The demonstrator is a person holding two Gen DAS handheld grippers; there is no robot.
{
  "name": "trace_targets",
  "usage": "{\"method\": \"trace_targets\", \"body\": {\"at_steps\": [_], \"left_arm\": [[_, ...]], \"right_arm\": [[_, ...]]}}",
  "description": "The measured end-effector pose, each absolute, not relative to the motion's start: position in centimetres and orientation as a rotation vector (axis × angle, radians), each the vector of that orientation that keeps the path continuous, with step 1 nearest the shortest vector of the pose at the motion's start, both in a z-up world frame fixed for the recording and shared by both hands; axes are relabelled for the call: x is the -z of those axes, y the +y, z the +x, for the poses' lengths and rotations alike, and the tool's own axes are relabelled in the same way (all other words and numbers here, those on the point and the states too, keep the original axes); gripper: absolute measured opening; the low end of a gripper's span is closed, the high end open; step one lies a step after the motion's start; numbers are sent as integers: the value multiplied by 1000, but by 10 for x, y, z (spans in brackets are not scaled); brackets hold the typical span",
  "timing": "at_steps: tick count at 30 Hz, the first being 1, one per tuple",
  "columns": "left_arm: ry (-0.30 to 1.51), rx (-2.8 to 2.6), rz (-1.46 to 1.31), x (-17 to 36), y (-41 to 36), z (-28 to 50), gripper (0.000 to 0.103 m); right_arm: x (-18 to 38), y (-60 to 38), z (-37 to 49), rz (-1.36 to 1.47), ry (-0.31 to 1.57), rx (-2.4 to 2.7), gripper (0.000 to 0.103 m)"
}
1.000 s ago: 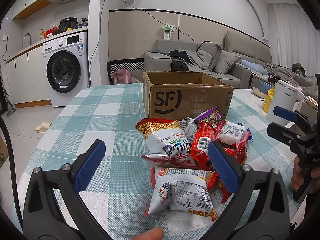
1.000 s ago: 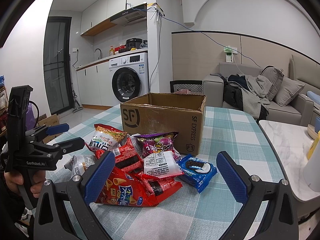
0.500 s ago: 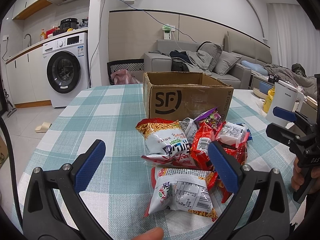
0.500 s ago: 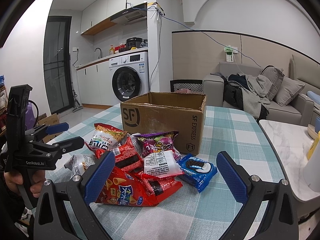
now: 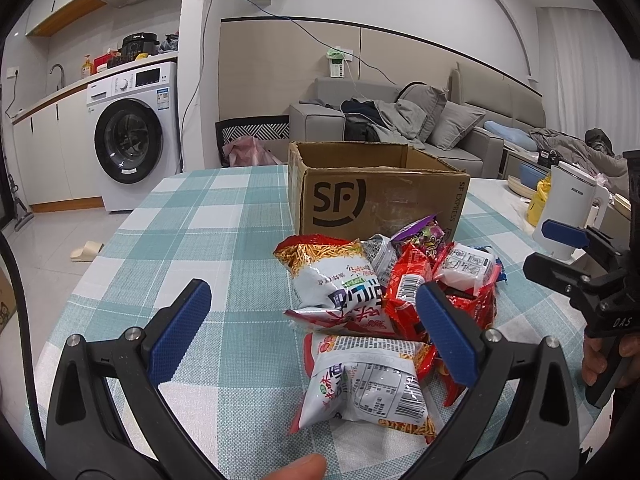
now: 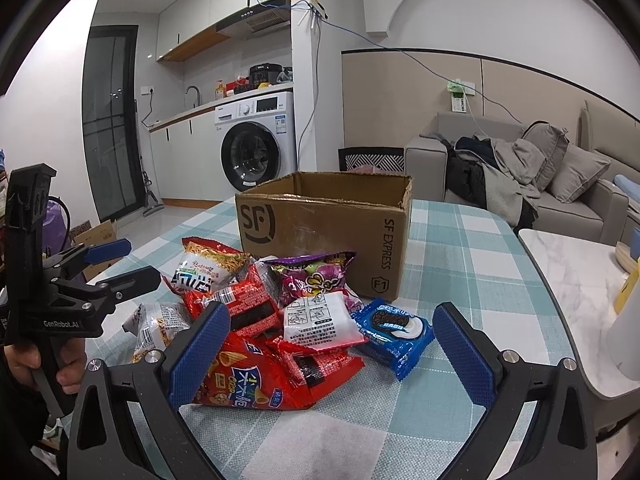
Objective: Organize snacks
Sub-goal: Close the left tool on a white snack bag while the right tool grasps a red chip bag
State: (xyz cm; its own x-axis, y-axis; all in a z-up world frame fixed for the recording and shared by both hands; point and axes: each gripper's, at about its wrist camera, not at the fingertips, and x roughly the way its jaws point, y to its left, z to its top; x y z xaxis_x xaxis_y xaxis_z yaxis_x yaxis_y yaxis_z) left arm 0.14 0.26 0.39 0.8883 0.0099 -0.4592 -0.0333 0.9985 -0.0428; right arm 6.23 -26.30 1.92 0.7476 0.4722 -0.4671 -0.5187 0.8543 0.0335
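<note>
Over the checked table (image 5: 192, 216) my left gripper (image 5: 312, 336) and right gripper (image 6: 330, 346) both hang spread wide and empty, the snacks (image 6: 280, 320) heaped just beyond their tips, and behind the heap stands the open box (image 6: 320, 232).

One cardboard box (image 6: 324, 236) is seen at the far side of a table (image 6: 460, 248), and one heap of snack packets (image 6: 276, 320) is seen near it. About eight packets can be counted, though overlaps leave the number uncertain: one blue biscuit pack (image 6: 394, 330) at the right, one purple bag (image 6: 312, 278), and several red or white bags. Two grippers are seen, a left gripper (image 5: 312, 340) and a right gripper (image 6: 330, 354).
</note>
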Motion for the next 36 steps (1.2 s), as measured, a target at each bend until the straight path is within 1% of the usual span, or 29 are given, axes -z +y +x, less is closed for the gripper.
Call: {"method": "trace_targets", "body": {"at_steps": [6,15,27,29,31,36], "left_arm": [[512,-7,-81,0,9,2,102],[534,0,-40,-2,2,-3,102],[686,52,-49,18,0,4,102],[703,58,-43,22,-1,6,102],[718,60,-41,25,-1,8,102],[763,98,-66,32,0,14,97]], "right_arm": [[-15,-265,74,-59,551,-551,103],[-15,-256,69,-104,625,-564,103],[5,-223,66,-140,751,-675,102],[8,-218,66,-140,768,-698,99],[10,-213,66,-143,783,-720,85],[19,-201,69,-156,814,-759,83]]}}
